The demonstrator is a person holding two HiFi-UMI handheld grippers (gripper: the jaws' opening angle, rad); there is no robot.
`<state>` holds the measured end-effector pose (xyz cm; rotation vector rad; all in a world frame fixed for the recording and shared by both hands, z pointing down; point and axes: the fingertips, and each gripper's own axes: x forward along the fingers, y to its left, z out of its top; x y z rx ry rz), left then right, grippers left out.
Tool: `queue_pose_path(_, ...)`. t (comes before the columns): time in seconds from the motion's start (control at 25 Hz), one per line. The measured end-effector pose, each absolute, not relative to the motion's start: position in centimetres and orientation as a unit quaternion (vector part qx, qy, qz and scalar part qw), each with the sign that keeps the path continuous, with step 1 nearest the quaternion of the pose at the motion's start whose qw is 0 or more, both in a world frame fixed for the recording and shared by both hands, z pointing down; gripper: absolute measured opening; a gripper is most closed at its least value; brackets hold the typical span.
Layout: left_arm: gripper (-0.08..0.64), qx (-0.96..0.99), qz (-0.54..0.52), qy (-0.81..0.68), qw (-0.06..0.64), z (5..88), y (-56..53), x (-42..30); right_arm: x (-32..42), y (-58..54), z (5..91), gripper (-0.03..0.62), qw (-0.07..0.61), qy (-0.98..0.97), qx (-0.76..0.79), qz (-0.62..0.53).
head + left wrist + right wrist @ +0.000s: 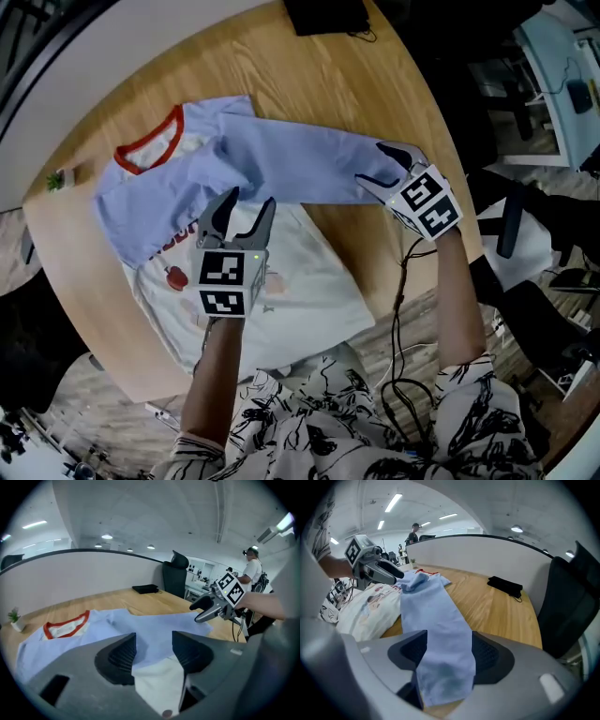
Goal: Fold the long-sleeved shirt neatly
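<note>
Left gripper (250,199): forearm in from near side, angled down over shirt (309,281) chest; jaws released, nothing between them.
Right gripper (373,161): arm stretched along bench (375,84) right edge; jaws released, blue sleeve (300,164) cuff lying loose between them.
Shirt: flat on bench, sleeve folded across chest, hem at near edge.
Chest print: red, partly covered, unreadable.
Bare wood beyond sleeve.

You wear a black-and-white scribble-print top (309,422); your grey left gripper (248,204) and right gripper (372,161) bear black-and-white marker cubes (223,281).
</note>
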<state>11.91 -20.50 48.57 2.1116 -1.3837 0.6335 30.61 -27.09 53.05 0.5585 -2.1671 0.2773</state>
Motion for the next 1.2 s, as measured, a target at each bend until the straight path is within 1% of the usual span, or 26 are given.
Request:
queue_pose_path(0.12, 0.249, 0.814, 0.248, -0.463, 0.248, 48.7, -20.8, 17.9, 33.5, -27.3, 53.6, 0.313, 0.441, -0.864, 0.223, 0.097)
queue_pose_path(0.36, 0.25, 0.876, 0.299, -0.325, 0.194, 50.4, -18.8, 33.1, 37.7, -28.4, 55.1, 0.311, 0.466, -0.861, 0.183, 0.085)
queue_pose_path(0.48, 0.25, 0.88, 0.339, -0.286, 0.174, 52.5, -18.8, 38.0, 39.1, -29.3, 56.5, 0.29, 0.478, -0.856, 0.171, 0.096)
queue_pose_path(0.56, 0.244, 0.875, 0.35, -0.283, 0.178, 53.8, -19.5, 39.4, 39.4, -29.3, 57.0, 0.264, 0.473, -0.858, 0.162, 0.116)
queue_pose_path(0.6, 0.234, 0.871, 0.359, -0.281, 0.183, 54.5, -19.8, 39.7, 39.5, -29.3, 57.1, 0.262, 0.469, -0.86, 0.157, 0.124)
queue_pose_path(0.64, 0.222, 0.866, 0.372, -0.278, 0.185, 55.3, -20.0, 39.8, 39.5, -29.2, 57.1, 0.24, 0.463, -0.863, 0.155, 0.131)
queue_pose_path(0.72, 0.167, 0.857, 0.398, -0.271, 0.183, 56.4, -20.1, 39.7, 39.4, -29.2, 57.0, 0.202, 0.454, -0.866, 0.153, 0.142)
queue_pose_path(0.76, 0.122, 0.853, 0.404, -0.274, 0.184, 56.7, -20.2, 39.5, 39.2, -29.1, 57.0, 0.154, 0.451, -0.868, 0.149, 0.146)
queue_pose_path(0.8, 0.062, 0.85, 0.404, -0.281, 0.187, 56.8, -20.4, 39.4, 39.1, -28.9, 57.0, 0.082, 0.45, -0.869, 0.144, 0.149)
queue_pose_path(0.84, 0.017, 0.848, 0.402, -0.287, 0.19, 56.9, -20.7, 39.3, 38.9, -28.7, 56.9, 0.051, 0.451, -0.869, 0.14, 0.148)
queue_pose_path(0.88, 0.014, 0.848, 0.401, -0.29, 0.191, 56.9, -21.0, 39.5, 39.0, -28.7, 56.9, 0.035, 0.454, -0.868, 0.14, 0.144)
queue_pose_path(1.0, 0.012, 0.855, 0.395, -0.283, 0.183, 56.1, -22.0, 41.1, 40.4, -29.7, 56.2, 0.031, 0.468, -0.858, 0.165, 0.132)
queue_pose_path(1.08, 0.017, 0.868, 0.364, -0.294, 0.169, 54.3, -23.1, 42.2, 41.9, -31.1, 55.1, 0.031, 0.46, -0.855, 0.192, 0.14)
queue_pose_path(1.16, 0.038, 0.88, 0.318, -0.312, 0.166, 52.1, -24.0, 42.5, 43.2, -32.8, 53.8, 0.031, 0.45, -0.854, 0.217, 0.143)
queue_pose_path(1.2, 0.067, 0.884, 0.295, -0.321, 0.172, 51.0, -24.2, 42.3, 43.7, -33.6, 53.2, 0.031, 0.45, -0.852, 0.228, 0.137)
